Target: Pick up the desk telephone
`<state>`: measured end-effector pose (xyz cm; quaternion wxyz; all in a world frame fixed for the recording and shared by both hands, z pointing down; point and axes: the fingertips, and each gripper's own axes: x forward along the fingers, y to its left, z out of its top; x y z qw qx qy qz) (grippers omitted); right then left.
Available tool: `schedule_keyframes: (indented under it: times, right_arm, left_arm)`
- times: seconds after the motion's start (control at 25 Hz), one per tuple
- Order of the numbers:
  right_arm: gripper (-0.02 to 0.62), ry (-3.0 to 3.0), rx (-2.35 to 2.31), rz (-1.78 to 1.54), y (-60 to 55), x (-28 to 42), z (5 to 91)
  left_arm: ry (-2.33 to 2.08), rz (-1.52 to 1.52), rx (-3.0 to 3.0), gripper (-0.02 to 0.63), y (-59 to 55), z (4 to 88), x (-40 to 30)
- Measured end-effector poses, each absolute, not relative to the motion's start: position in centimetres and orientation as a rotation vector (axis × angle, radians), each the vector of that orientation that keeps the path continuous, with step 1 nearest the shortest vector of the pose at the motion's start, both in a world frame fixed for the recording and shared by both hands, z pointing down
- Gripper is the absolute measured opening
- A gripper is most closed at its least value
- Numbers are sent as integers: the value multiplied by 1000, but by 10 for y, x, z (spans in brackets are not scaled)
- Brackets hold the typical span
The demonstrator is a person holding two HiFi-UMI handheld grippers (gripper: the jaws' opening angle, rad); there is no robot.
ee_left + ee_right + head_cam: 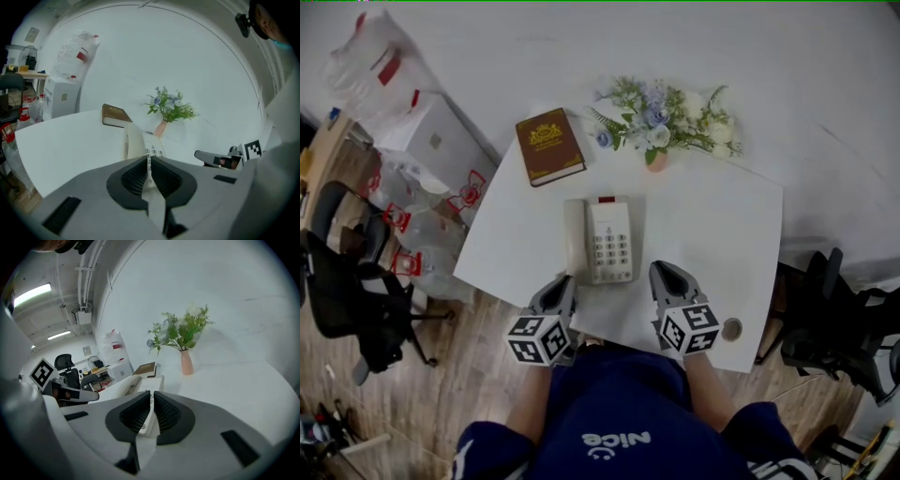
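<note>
The desk telephone lies flat on the white table, its handset seated along its left side, with a brown book and a flower vase behind it. At its near edge the left gripper and right gripper are each pinched shut on nothing. I'd say both should spread first, then clasp the phone's long sides and lift level so the handset stays cradled.

Telephone near end hidden behind left gripper; book title — unreadable.
</note>
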<state>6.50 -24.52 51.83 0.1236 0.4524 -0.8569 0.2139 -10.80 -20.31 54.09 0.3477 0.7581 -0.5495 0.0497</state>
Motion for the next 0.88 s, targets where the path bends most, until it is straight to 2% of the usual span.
schedule_keyframes:
  times: [0.16,0.24,0.56,0.88]
  right_arm:
    - [45,-2495,1214,698,-263,57,530]
    - [136,-2510,1143,759,-269,51,534]
    - [225,-2497,959,1021,-298,41,549]
    - [239,-2433,871,1246,-310,27,573]
  left_arm:
    - [-1407,95,1900,36,-216,546,-112]
    - [-1385,74,1875,122,-221,548,-114]
    - [-1284,37,1744,336,-253,566,-120]
    - [-1103,-38,1671,357,-281,580,-123]
